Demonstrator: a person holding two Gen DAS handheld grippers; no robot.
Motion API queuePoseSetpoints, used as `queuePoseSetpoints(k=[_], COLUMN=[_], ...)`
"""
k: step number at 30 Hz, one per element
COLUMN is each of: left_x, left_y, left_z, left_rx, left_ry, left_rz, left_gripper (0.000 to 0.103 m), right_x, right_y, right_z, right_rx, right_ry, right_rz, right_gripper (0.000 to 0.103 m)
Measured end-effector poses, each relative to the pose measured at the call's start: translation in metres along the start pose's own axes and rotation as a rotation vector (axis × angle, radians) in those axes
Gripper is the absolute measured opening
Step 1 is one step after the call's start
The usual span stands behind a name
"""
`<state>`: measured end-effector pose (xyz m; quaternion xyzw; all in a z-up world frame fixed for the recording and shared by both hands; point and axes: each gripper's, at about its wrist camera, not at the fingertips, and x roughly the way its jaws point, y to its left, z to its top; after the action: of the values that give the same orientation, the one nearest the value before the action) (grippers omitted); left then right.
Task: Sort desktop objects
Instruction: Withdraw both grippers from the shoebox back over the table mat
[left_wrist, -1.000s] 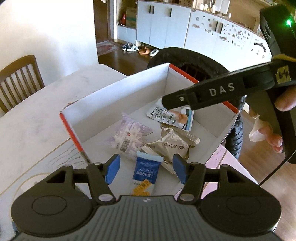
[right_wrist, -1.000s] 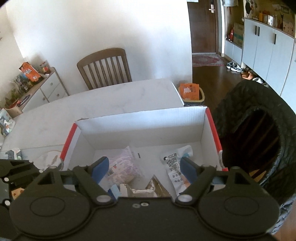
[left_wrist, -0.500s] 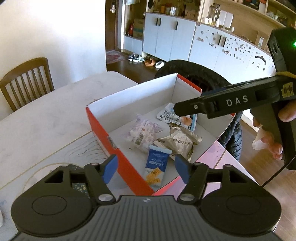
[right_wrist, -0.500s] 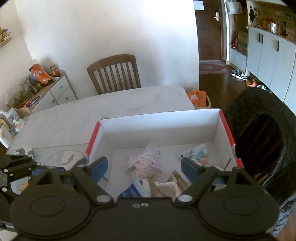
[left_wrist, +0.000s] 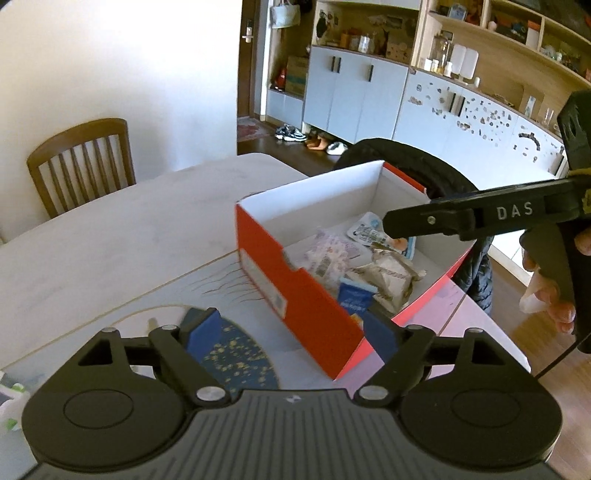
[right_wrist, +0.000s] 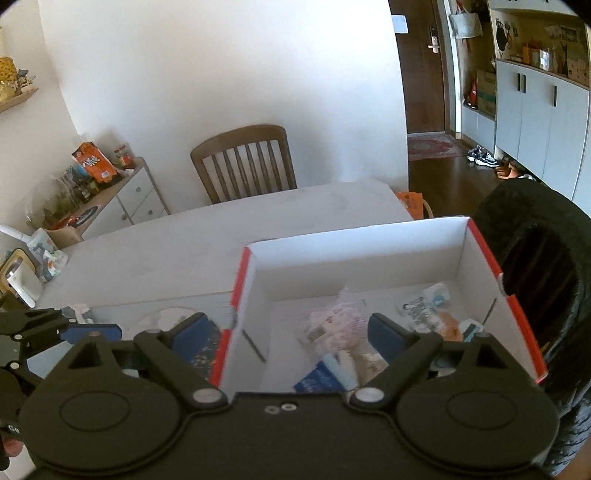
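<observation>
A red box (left_wrist: 295, 306) with a white inside stands on the pale table (left_wrist: 110, 240). In it lie a pink-white packet (left_wrist: 332, 254), a beige packet (left_wrist: 391, 273), a blue packet (left_wrist: 354, 295) and a white sachet (left_wrist: 369, 229). My left gripper (left_wrist: 291, 330) hovers outside the box's near corner; its jaws are opening and hold nothing. My right gripper (right_wrist: 290, 332) hangs over the box's near left wall, jaws opening, also with nothing in them. Its black arm (left_wrist: 480, 218) reaches over the box in the left wrist view. The left gripper's blue pad (right_wrist: 88, 332) shows at the right view's left edge.
A dark blue mat with gold specks (left_wrist: 232, 358) lies on the table left of the box. A wooden chair (left_wrist: 81, 162) stands at the table's far side. A bulky black object (right_wrist: 535, 277) sits right of the box. A hand (left_wrist: 550, 295) grips the right tool. A sideboard (right_wrist: 129, 192) carries clutter.
Both grippers have drawn back and leftward from the box, and their jaws stand wider. The blue packet that sat between the left fingers now lies in the box, beyond them.
</observation>
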<state>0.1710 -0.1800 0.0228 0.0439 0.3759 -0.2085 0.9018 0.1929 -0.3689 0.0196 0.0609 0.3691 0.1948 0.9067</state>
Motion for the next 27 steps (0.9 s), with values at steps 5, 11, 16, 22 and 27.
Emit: queuePoseSetpoints(k=[5,11,16,22,27], left_x=[-0.016,-0.032,-0.046,-0.058,-0.064], left_y=[0.019,0.048,0.073,0.098,0.116], left_z=[-0.011,-0.025,-0.036,-0.052,-0.066], left_rx=[0.000,-0.038,-0.063,-0.080,-0.102], left_ry=[-0.015,-0.025,-0.041,-0.051,-0.048], left_rz=[0.008,0.027,0.045,0.052,0.061], left_gripper=[0.088,0.088,0.091,0.100,0.101], right_x=[0.000,-0.001,0.001,0.006,0.013], right_y=[0.021,0.055,0.084,0.117,0.139], right_z=[-0.007,-0.015,-0.020,-0.027,-0.034], right_rx=[0.016,-0.021,-0.046,-0.066,-0.065], right_ry=[-0.003,-0.010,-0.020,-0.023,-0.007], right_rz=[0.007,0.012,0.032,0.040,0.042], right_gripper=[0.096,0.098,0.099,0.099,0.100])
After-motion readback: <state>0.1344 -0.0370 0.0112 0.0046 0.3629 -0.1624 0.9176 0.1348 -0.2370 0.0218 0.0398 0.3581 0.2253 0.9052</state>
